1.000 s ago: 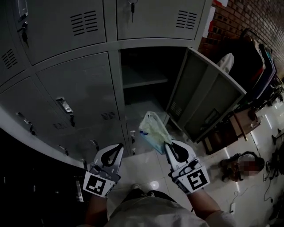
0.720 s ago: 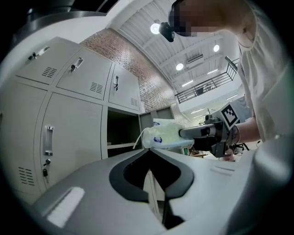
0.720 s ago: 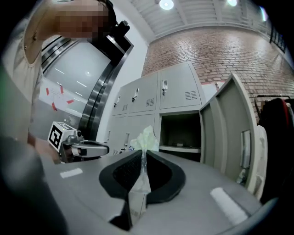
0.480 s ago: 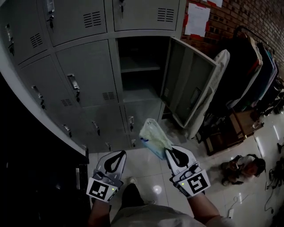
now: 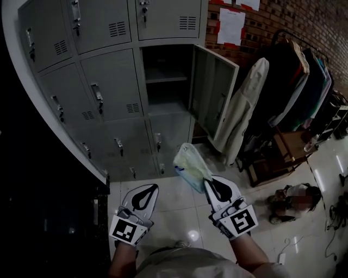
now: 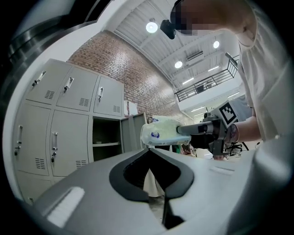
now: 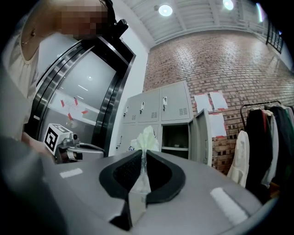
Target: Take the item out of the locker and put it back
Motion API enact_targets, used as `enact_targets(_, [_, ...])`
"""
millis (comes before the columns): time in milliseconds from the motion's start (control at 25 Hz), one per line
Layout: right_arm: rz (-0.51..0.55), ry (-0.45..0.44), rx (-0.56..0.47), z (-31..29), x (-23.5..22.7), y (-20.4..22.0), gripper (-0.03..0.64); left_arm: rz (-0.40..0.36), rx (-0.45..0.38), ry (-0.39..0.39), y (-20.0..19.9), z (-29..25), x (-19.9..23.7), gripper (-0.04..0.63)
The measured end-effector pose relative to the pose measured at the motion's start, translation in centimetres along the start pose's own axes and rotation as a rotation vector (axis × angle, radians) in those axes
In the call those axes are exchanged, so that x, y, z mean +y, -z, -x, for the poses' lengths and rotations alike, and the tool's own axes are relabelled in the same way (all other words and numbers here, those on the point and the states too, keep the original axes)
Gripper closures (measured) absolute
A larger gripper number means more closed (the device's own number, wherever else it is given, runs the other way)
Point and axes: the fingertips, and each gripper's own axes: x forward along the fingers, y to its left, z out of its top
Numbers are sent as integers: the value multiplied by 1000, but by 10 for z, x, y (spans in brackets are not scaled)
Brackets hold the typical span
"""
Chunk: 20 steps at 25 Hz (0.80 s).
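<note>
Plastic packet [image 5: 190, 165] is pinched in your right gripper [image 5: 210, 182], jaws closed on it, well apart from the open locker [image 5: 163, 79]; your left gripper [image 5: 145, 189] is closed, empty.

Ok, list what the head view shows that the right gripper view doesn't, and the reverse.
Head view only: the tiled floor and the marker cube on the right gripper. Right gripper view only: the white ceiling and its lamps. Both: the open locker, its door, the coat rack, and the plastic bag pinched in the right gripper.
</note>
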Motion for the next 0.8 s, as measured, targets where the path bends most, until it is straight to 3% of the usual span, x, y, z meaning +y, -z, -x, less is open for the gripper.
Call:
enact_targets(480, [-3,-111,-5,0,44,-4,604,8,-16,-67,-9,26,11,589])
enact_targets(800, [-27,-101,-7,5,25,2,604,-2,-21,-82,-7,15,4,589])
